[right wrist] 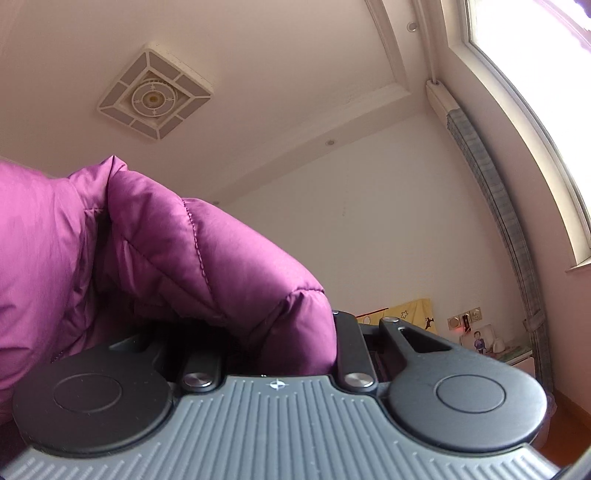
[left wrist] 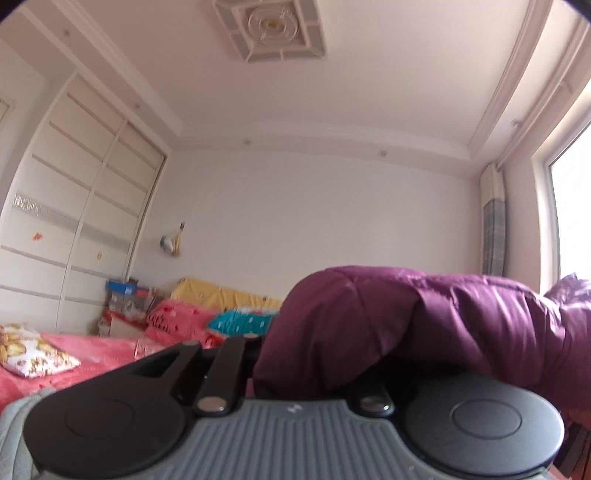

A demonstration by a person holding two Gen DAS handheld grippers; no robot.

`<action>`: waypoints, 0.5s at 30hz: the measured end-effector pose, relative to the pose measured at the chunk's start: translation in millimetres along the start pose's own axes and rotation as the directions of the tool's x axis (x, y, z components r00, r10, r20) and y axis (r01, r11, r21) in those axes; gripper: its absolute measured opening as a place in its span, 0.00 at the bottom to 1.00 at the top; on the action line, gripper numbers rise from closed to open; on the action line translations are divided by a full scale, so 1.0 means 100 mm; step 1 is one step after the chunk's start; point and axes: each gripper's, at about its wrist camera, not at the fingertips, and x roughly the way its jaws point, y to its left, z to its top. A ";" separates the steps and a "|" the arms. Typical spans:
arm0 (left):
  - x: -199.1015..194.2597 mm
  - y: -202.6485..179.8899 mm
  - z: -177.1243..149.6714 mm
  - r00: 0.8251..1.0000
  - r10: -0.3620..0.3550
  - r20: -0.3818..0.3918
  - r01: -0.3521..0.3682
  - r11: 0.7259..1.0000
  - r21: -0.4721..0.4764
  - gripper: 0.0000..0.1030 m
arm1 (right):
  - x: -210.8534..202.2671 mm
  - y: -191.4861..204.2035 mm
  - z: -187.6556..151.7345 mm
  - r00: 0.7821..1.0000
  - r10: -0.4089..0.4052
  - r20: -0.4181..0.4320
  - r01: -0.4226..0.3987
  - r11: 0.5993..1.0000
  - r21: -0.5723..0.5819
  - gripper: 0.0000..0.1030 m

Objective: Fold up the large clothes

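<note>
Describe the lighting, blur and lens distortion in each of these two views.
Left wrist view: daylight from the window blows out the right edge; the purple jacket looks dark and slightly soft; the wardrobe bows under fisheye distortion. Right wrist view: the window is overexposed, the jacket brighter and sharper with visible stitching, and the curtain curves strongly.

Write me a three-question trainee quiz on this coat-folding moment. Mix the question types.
1. True or false: the purple coat lies flat on the bed.
2. Which grippers are shut on the coat? A left only, B right only, C both.
3. Fill in: the ceiling lamp has a ____ frame.

Key: 1 false, it is lifted, draped over the left gripper and the right gripper; 2 C; 3 square.
</note>
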 end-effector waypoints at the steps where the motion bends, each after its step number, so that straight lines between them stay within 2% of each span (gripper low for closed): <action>1: 0.13 0.04 -0.06 1.000 0.007 -0.024 -0.008 1.000 -0.005 0.09 | 0.08 0.00 0.00 1.000 -0.008 -0.006 0.008 1.000 -0.006 0.23; 4: 0.57 0.18 -0.28 0.993 0.062 -0.100 -0.062 0.998 0.001 0.09 | 0.30 0.06 -0.10 0.997 -0.036 -0.065 0.034 0.999 -0.041 0.23; 9: 1.28 0.38 -0.70 0.968 0.142 -0.205 -0.134 0.989 0.055 0.09 | 0.86 -0.08 -0.52 0.980 -0.091 -0.176 0.076 0.993 -0.092 0.23; 13: 1.79 0.58 -1.03 0.944 0.188 -0.271 -0.174 0.982 0.075 0.09 | 1.32 -0.23 -0.92 0.951 -0.125 -0.281 0.098 0.989 -0.108 0.23; 15: 2.04 0.71 -1.21 0.926 0.214 -0.311 -0.198 0.977 0.083 0.09 | 1.53 -0.29 -1.15 0.933 -0.137 -0.332 0.104 0.988 -0.117 0.23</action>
